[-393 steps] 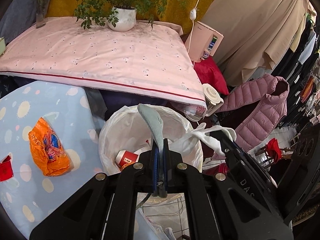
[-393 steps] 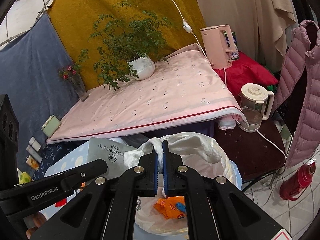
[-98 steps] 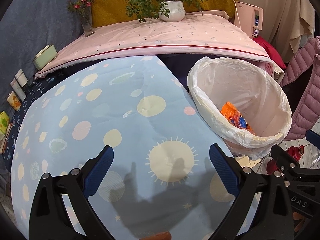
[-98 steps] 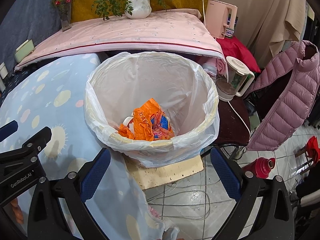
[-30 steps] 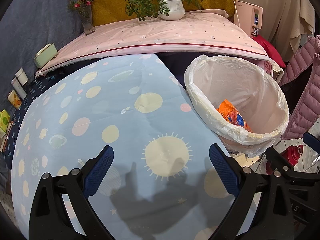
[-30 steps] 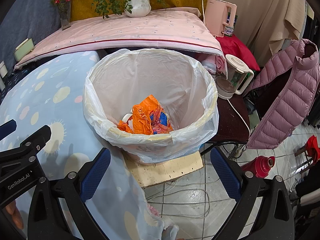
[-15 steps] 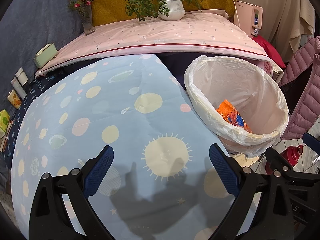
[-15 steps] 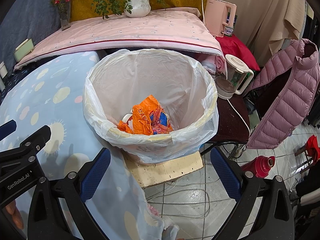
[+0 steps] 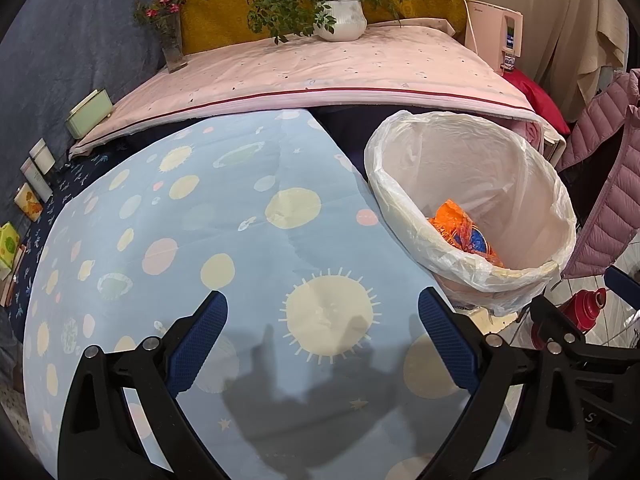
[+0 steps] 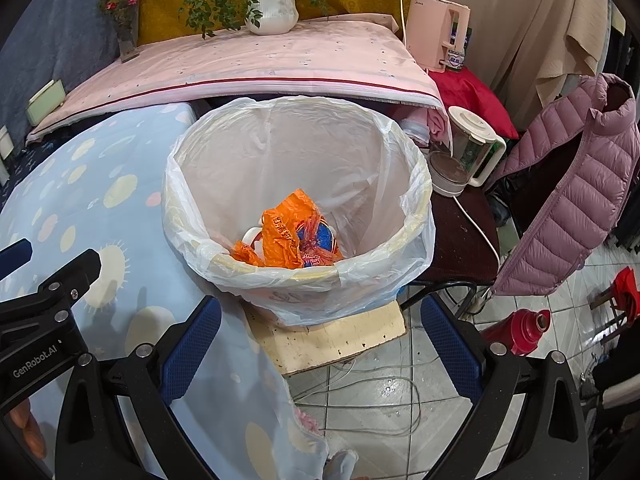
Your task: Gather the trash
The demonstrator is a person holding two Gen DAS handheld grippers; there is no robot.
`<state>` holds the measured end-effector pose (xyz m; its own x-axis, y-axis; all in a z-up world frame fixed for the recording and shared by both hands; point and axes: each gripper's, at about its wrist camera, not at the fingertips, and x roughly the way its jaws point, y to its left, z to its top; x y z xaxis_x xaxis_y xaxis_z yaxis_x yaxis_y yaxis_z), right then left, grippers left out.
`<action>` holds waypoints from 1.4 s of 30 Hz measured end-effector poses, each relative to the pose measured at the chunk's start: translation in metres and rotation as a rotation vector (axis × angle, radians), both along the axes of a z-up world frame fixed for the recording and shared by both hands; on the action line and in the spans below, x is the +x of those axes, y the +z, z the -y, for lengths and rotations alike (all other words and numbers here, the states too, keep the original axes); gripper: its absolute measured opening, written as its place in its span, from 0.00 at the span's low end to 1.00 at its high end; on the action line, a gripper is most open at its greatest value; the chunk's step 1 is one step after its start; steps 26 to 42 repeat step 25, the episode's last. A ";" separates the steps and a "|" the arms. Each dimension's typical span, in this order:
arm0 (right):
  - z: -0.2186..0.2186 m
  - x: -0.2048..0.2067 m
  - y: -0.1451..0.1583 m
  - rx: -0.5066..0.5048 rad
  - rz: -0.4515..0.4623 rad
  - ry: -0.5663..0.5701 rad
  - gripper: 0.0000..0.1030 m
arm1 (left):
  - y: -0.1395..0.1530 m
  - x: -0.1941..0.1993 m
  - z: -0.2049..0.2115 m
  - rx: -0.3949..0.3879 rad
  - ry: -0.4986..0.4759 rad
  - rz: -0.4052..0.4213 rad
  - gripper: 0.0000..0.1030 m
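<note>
A bin lined with a white plastic bag (image 10: 416, 200) (image 9: 560, 216) stands beside the table. Inside it lies a crumpled orange wrapper (image 10: 292, 236) (image 9: 464, 232) over a white cup. My right gripper (image 10: 320, 320) hangs open just in front of the bin, nothing between its fingers. Wide open too, my left gripper (image 9: 322, 320) hovers over the blue dotted tablecloth (image 9: 180, 216), left of the bin. No loose trash shows on the cloth.
A pink-covered bench (image 9: 320, 72) with a potted plant (image 9: 340, 20) and a flower vase (image 9: 168, 36) runs behind. A glass kettle (image 10: 464, 156), a pink puffer jacket (image 10: 568, 184), a red flask (image 10: 520, 328) and floor cables (image 10: 360, 392) lie right of the bin.
Nothing differs from half a second and one second ago. Much earlier both grippers were shut on the bag's edge and an orange wrapper lay on the table; it is in the bin now.
</note>
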<state>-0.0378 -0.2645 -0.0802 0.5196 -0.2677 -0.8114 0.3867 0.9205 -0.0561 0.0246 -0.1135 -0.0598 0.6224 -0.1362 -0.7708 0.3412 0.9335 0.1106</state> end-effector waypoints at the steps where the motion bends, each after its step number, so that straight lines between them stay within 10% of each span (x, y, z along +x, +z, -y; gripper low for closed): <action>1: 0.001 0.000 0.000 0.001 0.000 -0.001 0.93 | 0.000 0.001 0.001 0.001 -0.001 0.000 0.89; 42: 0.004 -0.001 -0.002 0.004 -0.001 -0.001 0.93 | 0.004 0.002 0.007 -0.003 -0.040 0.018 0.89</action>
